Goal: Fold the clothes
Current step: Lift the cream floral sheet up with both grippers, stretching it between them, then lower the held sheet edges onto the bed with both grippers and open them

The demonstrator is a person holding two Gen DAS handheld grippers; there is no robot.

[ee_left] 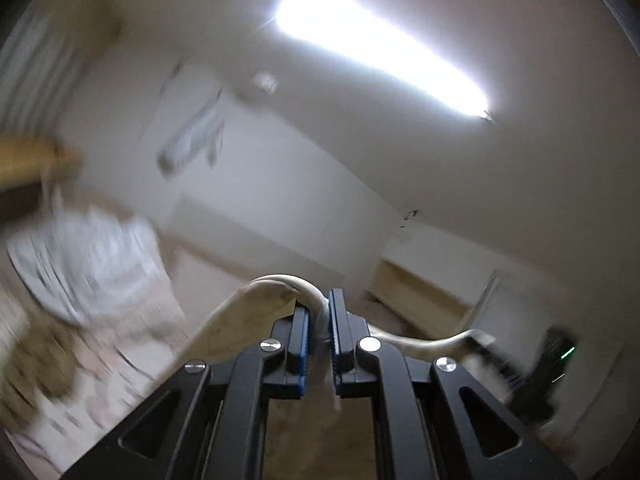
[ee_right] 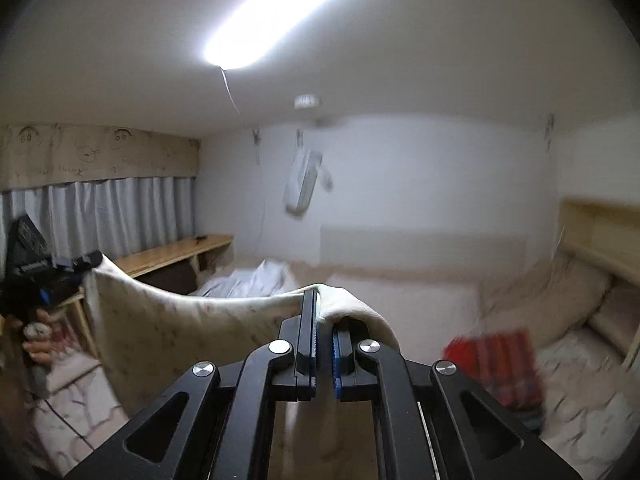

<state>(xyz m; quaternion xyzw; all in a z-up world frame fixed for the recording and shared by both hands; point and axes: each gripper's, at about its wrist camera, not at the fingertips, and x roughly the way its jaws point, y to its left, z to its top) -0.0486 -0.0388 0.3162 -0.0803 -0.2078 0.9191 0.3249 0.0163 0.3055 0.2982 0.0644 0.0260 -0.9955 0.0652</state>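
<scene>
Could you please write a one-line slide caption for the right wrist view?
Right tongs and left tongs pinch a cream patterned cloth garment, stretched between them above the bed.

A ceiling light (ee_right: pixel 280 12) is glowing over white walls (ee_right: pixel 420 176). Grey curtains (ee_right: pixel 108 216) are hanging beside a wooden shelf (ee_right: pixel 176 250); a bed (ee_right: pixel 420 300) is lying below an air conditioner (ee_right: pixel 303 182).
</scene>
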